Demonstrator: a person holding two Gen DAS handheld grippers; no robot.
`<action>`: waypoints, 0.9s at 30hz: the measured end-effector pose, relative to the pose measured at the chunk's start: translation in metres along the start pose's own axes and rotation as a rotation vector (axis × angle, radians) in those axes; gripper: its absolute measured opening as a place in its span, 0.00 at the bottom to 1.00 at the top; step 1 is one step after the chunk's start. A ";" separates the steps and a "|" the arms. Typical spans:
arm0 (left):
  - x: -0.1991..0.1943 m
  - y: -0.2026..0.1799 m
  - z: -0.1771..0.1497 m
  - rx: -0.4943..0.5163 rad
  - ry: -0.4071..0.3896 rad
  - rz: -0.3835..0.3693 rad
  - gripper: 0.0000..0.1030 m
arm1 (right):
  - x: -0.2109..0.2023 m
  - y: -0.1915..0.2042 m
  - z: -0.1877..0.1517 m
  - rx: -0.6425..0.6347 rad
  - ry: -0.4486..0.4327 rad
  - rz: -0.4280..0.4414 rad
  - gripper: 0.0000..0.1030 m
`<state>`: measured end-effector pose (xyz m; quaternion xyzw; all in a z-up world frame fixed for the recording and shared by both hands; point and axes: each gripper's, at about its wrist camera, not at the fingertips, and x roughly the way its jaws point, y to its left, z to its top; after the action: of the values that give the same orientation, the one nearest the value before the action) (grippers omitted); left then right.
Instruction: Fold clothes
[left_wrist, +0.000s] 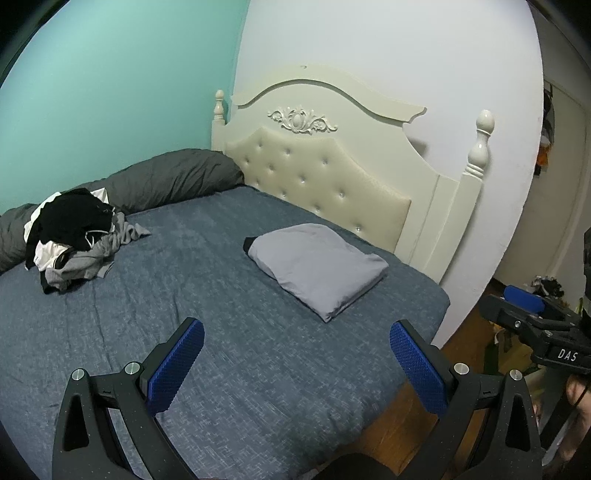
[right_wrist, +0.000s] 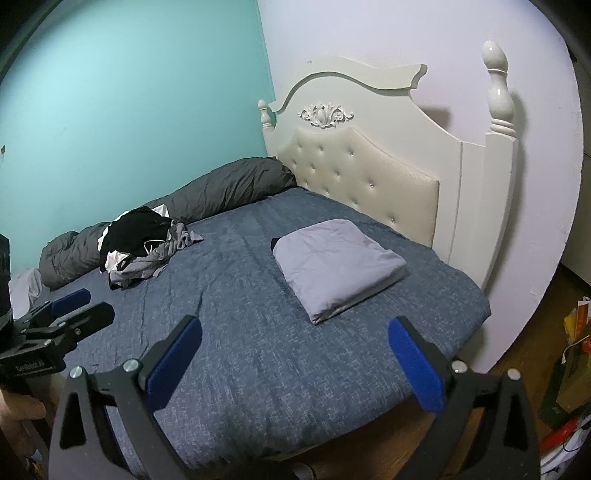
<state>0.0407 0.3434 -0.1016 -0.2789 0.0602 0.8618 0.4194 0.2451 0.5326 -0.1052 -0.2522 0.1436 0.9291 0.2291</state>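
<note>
Both of your grippers hover above the near edge of the bed (left_wrist: 229, 354), jaws spread wide and holding nothing: the left gripper (left_wrist: 295, 354) and the right gripper (right_wrist: 295, 354) sit side by side. The unfolded heap of clothes (left_wrist: 74, 240), a limp tangle of black, white and grey knits, lies at about ten o'clock from your left jaws, well apart and against the dark rolled duvet (left_wrist: 177, 177); your left is the nearer. At one o'clock rests a folded grey garment (left_wrist: 317, 266), a smooth flat rectangle angled diagonally across the textured blue sheet.
</note>
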 end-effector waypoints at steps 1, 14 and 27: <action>0.000 0.000 0.000 0.000 0.002 0.000 1.00 | -0.001 0.001 0.000 0.002 -0.001 0.001 0.99; -0.005 -0.001 -0.002 -0.004 0.005 0.007 1.00 | -0.010 0.012 -0.009 -0.009 -0.020 0.014 1.00; -0.010 0.001 -0.003 0.005 -0.006 0.025 1.00 | -0.009 0.014 -0.013 -0.011 -0.017 0.007 1.00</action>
<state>0.0463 0.3348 -0.0990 -0.2746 0.0649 0.8676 0.4095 0.2503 0.5127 -0.1087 -0.2452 0.1375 0.9328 0.2255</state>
